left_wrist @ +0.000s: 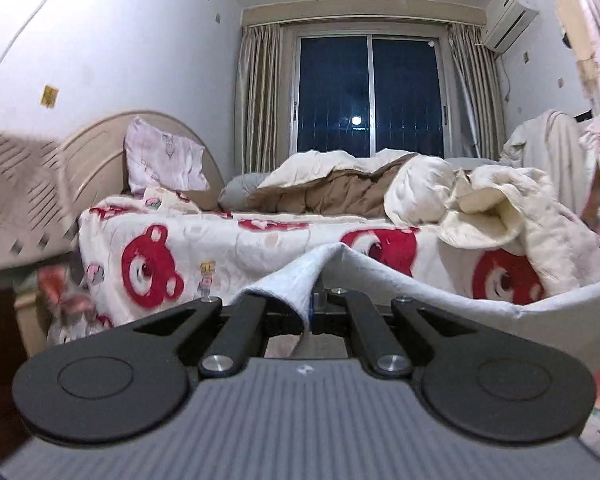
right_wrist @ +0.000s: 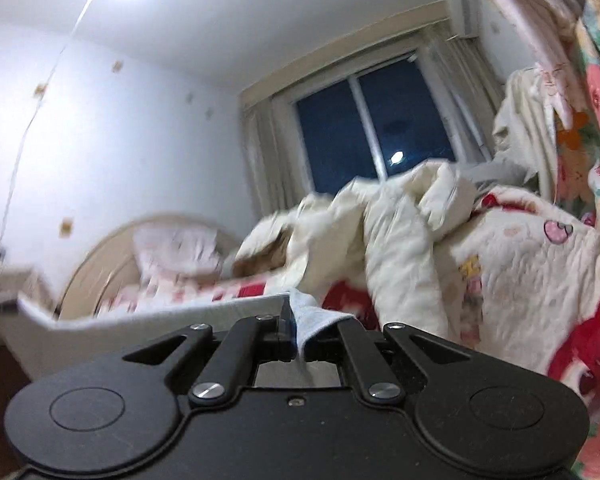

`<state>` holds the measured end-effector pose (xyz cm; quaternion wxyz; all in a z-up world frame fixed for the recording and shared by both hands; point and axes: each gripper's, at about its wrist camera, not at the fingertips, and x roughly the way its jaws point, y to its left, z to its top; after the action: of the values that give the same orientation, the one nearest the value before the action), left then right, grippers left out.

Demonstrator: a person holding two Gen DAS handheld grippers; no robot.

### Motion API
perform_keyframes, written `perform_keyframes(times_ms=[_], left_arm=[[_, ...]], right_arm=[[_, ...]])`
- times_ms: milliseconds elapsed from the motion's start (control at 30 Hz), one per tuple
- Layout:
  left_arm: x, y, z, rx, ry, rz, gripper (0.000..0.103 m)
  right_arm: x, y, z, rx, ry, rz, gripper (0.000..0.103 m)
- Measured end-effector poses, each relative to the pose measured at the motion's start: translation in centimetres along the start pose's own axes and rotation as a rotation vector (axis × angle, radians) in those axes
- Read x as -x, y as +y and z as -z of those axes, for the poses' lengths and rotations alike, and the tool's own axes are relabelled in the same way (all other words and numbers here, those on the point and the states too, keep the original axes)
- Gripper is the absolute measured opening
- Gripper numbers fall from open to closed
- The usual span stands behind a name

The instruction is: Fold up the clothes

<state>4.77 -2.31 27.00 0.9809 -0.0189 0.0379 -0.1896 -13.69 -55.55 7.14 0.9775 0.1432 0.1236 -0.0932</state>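
Note:
A pale grey-white garment [left_wrist: 400, 280] hangs stretched in the air in front of the bed, held at two points. My left gripper [left_wrist: 314, 300] is shut on one bunched corner of it, and the cloth runs off to the right. My right gripper [right_wrist: 296, 324] is shut on the other corner [right_wrist: 312, 316], and the cloth's edge [right_wrist: 160, 312] runs off to the left. The fingertips of both grippers are hidden under the fabric. The right wrist view is tilted and blurred.
A bed with a white and red bear-print cover [left_wrist: 220, 256] lies ahead, with a crumpled cream and brown duvet [left_wrist: 360, 188] and a pillow [left_wrist: 164, 160] on it. A dark window [left_wrist: 368, 96] is behind. Hanging clothes [right_wrist: 592, 100] are at the right. A slatted piece of furniture [left_wrist: 16, 200] is at the left.

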Motion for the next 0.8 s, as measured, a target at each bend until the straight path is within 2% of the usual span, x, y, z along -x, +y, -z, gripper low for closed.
perform_keyframes(times_ms=[67,167,300,400,467,533,700,800], left_arm=[[2.5,0.7,5.3,0.048,0.077,0.023,0.001],[5.1,1.7,15.8,0.144,0.265,0.040,0.001],[5.9,2.3,29.3,0.251,0.545,-0.007,0.001],[6.0,2.3,36.4,0.297,0.697,-0.055,0.001],[5.7,2.1,38.0,0.274,0.734,-0.083,0.001],[5.1,2.0,37.5,0.239,0.730,-0.083,0.001],[5.9,0.4,35.5,0.208,0.706,-0.041,0.001],[6.5,-0.7,34.3,0.192,0.692,-0.015,0.001]], right_arm=[[1.1,-0.7,3.2,-0.006,0.052,-0.002,0.003],[2.8,-1.7,8.1,-0.016,0.129,-0.006,0.003],[5.0,-3.1,14.5,-0.029,0.232,-0.011,0.003],[4.0,-4.8,20.2,-0.090,0.309,0.034,0.003],[3.4,-5.3,22.2,-0.103,0.340,0.049,0.003],[2.9,-5.2,22.3,-0.070,0.352,0.045,0.003],[3.8,-4.6,18.7,0.050,0.310,0.018,0.002],[6.3,-3.2,16.1,0.111,0.238,0.040,0.002]])
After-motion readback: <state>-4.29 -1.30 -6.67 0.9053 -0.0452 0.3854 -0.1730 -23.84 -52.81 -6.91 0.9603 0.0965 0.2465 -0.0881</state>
